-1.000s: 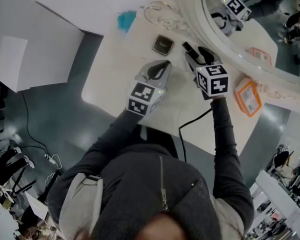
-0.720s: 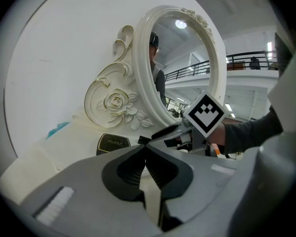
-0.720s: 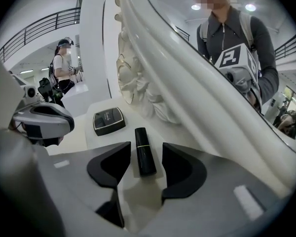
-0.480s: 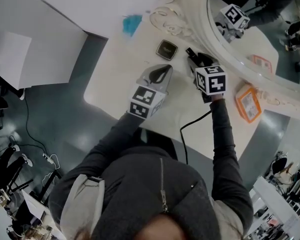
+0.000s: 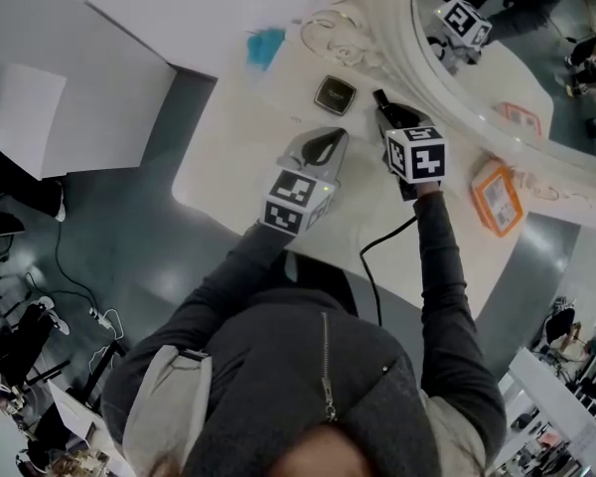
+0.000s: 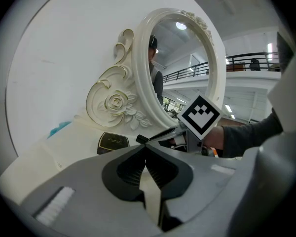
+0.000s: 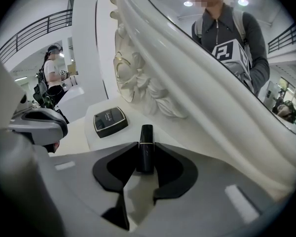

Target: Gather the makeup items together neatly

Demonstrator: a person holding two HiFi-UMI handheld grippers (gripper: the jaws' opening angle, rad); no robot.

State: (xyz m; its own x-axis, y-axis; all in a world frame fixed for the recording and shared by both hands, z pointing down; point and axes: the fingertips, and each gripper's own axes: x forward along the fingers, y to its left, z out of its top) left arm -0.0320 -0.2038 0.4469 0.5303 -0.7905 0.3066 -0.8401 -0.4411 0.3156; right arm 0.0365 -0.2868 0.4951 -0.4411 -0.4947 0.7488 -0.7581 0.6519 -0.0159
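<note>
The right gripper (image 7: 146, 150), its jaws just closed on the lipstick (image 7: 146, 135), held it lengthwise, pointing at the compact (image 7: 110, 121) just ahead on the tabletop (image 5: 238, 157), while the left gripper (image 6: 147, 154), jaws shut and empty, hovered alongside.

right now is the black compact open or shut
Shut: the black compact lies flat, lid down, its gold-rimmed top with lettering facing up.
</note>
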